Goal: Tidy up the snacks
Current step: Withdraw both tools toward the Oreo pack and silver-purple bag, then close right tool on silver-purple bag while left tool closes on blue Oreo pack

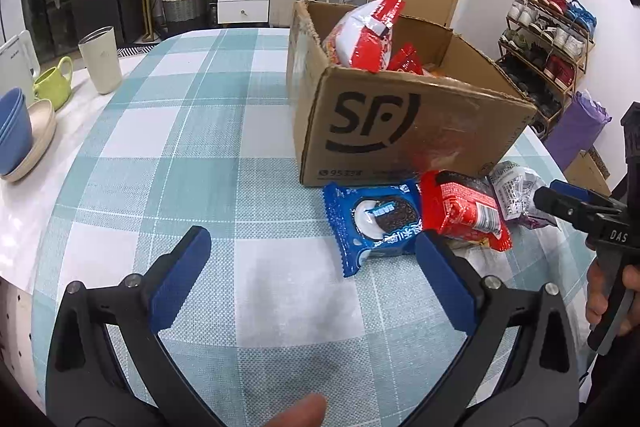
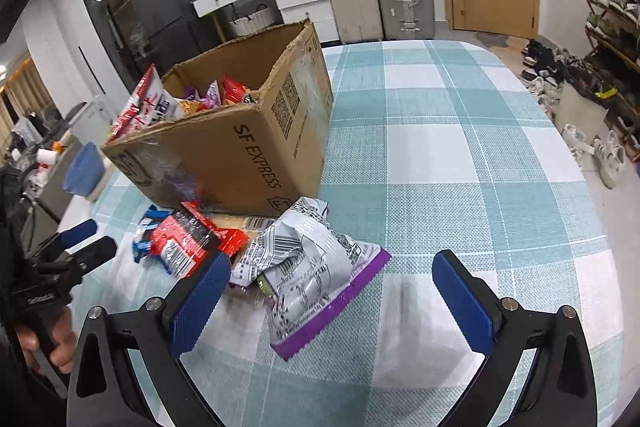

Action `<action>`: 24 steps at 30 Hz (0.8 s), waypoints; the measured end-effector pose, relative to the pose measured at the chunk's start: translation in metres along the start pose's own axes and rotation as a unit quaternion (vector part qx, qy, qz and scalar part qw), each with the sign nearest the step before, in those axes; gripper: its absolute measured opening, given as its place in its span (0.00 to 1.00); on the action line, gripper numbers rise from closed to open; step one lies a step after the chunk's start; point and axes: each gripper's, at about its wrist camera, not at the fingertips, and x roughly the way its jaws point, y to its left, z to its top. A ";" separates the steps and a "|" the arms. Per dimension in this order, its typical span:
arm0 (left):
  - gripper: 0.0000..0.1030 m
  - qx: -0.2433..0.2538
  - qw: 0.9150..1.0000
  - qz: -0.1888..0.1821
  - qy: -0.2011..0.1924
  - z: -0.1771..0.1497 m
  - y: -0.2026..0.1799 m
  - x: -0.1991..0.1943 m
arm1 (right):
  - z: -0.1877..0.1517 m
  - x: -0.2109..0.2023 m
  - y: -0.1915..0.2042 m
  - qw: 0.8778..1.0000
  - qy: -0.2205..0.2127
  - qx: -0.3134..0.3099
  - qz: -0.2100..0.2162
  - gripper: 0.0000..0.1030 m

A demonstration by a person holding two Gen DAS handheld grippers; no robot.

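Both tools were spread wide with nothing between the pads. Left tool (image 1: 312, 255) hovered low over the checked cloth on the counter (image 1: 192, 131), its right pad just at the corner of the blue cookie pack (image 1: 374, 221). Right tool (image 2: 332, 277) sat over the silver-and-purple snack bag (image 2: 308, 267), which lay crumpled and face-down near its left pad, not gripped.

The loose snacks were bunched at the foot of the cardboard box (image 1: 400, 131): blue cookie pack on the left, red packet (image 1: 464, 213) overlapping its edge, then the silver-and-purple bag on the far side, touching the red one. The box itself stood open-topped mid-counter (SF logo on the front) and already held a bunch of stuff, with a big red-and-white bag (image 1: 366, 35) poking up over the rim and smaller red and purple packs behind it.

Off to the left edge of the counter were a cream tumbler (image 1: 100, 61), a green mug (image 1: 54, 83) and stacked blue bowls (image 1: 14, 131) on a plate. A hand (image 1: 612, 301) showed on the right tool's grip.
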 end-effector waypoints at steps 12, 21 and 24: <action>0.99 -0.016 1.000 -0.009 0.004 -0.001 0.008 0.005 | 0.007 0.035 0.002 1.000 0.012 0.023 -0.006 0.95; 0.99 -0.020 1.000 -0.010 0.009 -0.001 0.008 0.009 | 0.007 0.029 0.000 0.999 0.011 0.024 0.022 0.67; 0.99 -0.016 1.000 -0.009 0.008 -0.002 0.006 0.008 | 0.005 0.024 -0.004 0.999 0.001 0.030 0.035 0.55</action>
